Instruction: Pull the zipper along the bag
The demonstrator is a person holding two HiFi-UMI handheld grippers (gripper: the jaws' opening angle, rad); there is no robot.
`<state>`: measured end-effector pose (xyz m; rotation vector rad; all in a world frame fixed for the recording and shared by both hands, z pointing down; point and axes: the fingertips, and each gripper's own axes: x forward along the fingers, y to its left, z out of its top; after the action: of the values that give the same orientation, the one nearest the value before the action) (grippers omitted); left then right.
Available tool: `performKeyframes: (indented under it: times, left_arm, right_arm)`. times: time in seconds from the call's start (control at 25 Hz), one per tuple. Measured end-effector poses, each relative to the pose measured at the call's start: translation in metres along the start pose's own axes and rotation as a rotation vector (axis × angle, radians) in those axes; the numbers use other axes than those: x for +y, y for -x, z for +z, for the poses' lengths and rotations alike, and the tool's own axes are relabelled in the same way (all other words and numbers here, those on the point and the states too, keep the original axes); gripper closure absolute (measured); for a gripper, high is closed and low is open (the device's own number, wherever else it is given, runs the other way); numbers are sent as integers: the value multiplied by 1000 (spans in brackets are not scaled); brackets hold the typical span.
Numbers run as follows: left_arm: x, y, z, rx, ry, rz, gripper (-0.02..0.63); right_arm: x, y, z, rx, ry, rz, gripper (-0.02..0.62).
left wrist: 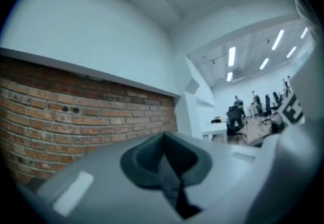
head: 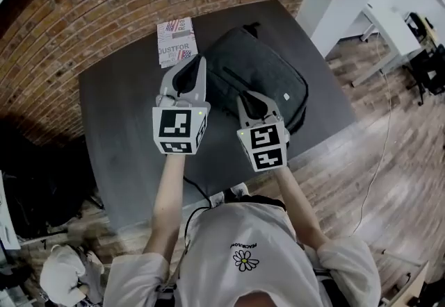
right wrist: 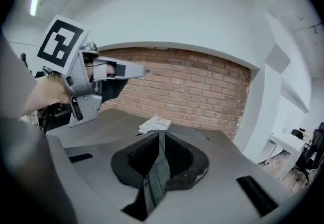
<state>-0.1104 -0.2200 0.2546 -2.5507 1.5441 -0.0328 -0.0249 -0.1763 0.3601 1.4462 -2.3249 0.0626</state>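
The bag (head: 261,73) lies flat on the far right part of the table (head: 118,111). It is dark grey woven cloth, a rounded rectangle with a handle loop at its far edge. Its zipper is too small to trace from your head view.

Your right gripper (head: 250,98) hangs above the bag's near side, clear of the cloth. Its jaws stand a narrow slit apart with nothing clamped, and only grey shows through the slit. Your left gripper (head: 196,62) is raised just left of the bag, its jaws pressed together on nothing.

A printed paper packet (head: 176,42) lies flat at the table's far edge, just left of the bag and close to the rough brick wall (head: 104,7). The bag's right side comes near the table's right edge, with wooden floor (head: 368,153) beyond it. Left of your grippers there is a broad stretch of smooth, matte tabletop to move over.
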Motion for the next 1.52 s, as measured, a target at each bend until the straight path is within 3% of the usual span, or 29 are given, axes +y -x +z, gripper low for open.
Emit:
performKeyframes:
  times: [0.28, 0.6, 0.84, 1.52]
  left_arm:
    - [18, 63, 24, -47, 15, 205, 606]
    - [14, 122, 10, -72, 51, 324, 606]
    - [1, 138, -15, -25, 66, 328, 604]
    - [-5, 153, -33, 30, 65, 360, 604]
  right_arm:
    - [-2, 34, 59, -220, -17, -5, 593]
    - [16, 54, 73, -360, -107, 62, 594]
    - [31, 52, 57, -339, -165, 139, 594]
    - [48, 49, 36, -277, -121, 150, 595]
